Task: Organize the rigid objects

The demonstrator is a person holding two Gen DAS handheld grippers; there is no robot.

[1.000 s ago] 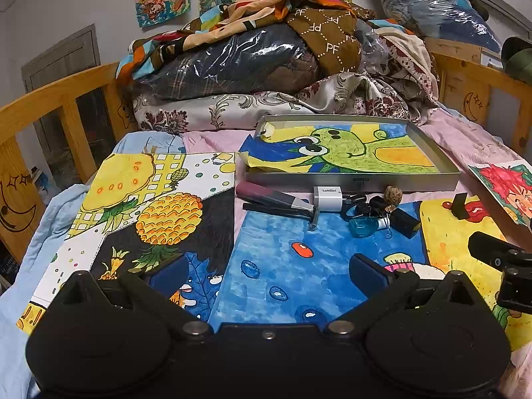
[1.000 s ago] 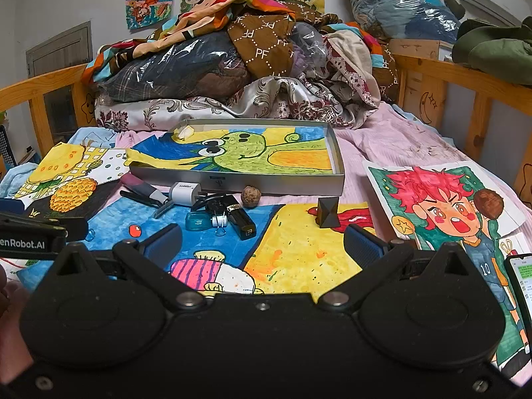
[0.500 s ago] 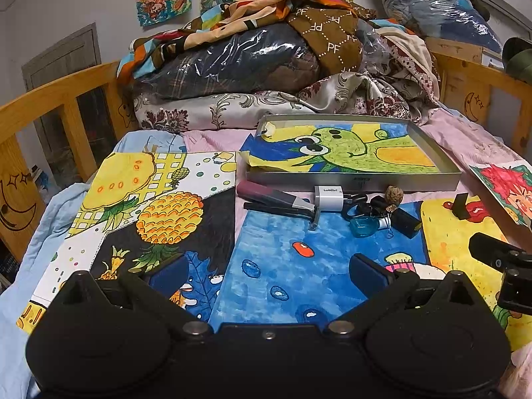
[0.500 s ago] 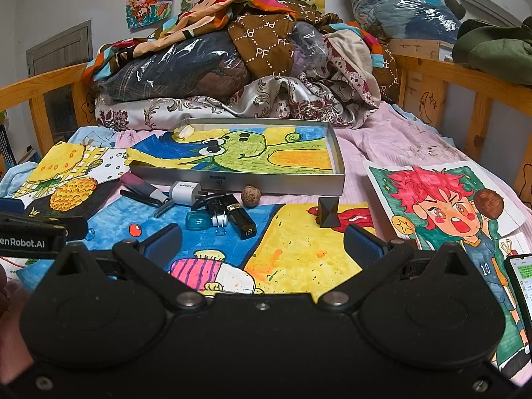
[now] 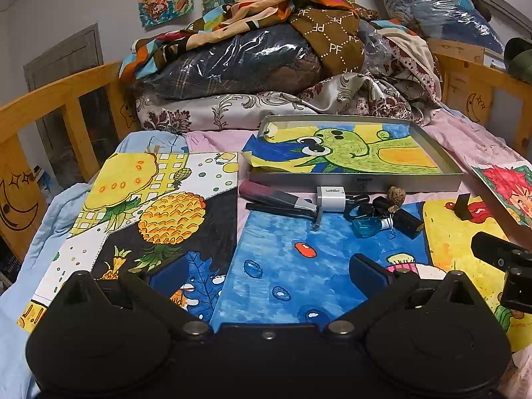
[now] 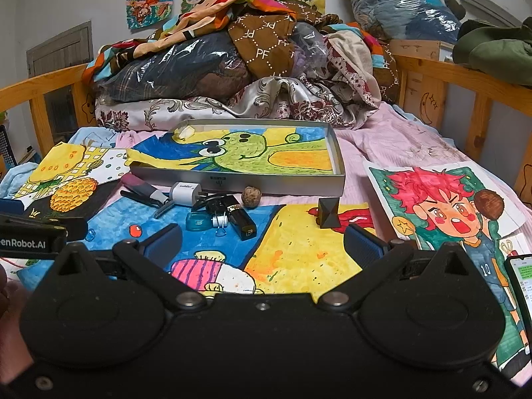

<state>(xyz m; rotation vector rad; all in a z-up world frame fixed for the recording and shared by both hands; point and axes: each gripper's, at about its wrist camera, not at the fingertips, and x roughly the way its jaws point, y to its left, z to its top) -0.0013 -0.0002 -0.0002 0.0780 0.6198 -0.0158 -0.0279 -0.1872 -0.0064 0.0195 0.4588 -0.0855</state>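
Note:
A shallow grey tray (image 5: 359,183) (image 6: 239,183) lined with a green frog drawing lies on the bed. In front of it lies a cluster of small items: pliers (image 5: 279,201) (image 6: 146,194), a white charger (image 5: 331,195) (image 6: 185,192), a walnut (image 5: 396,195) (image 6: 251,196), a blue cap (image 5: 365,226) (image 6: 198,222), a black lighter (image 6: 242,221) and a dark block (image 6: 327,214) (image 5: 463,204). My left gripper (image 5: 267,271) is open, well short of the cluster. My right gripper (image 6: 262,242) is open too, with nothing between its fingers.
Colourful drawings cover the bed. Piled bedding and bagged clothes (image 6: 212,63) rise behind the tray. Wooden rails (image 5: 50,99) (image 6: 465,83) run along both sides. A phone (image 6: 520,282) lies at the right edge. A hand (image 6: 6,296) shows at lower left.

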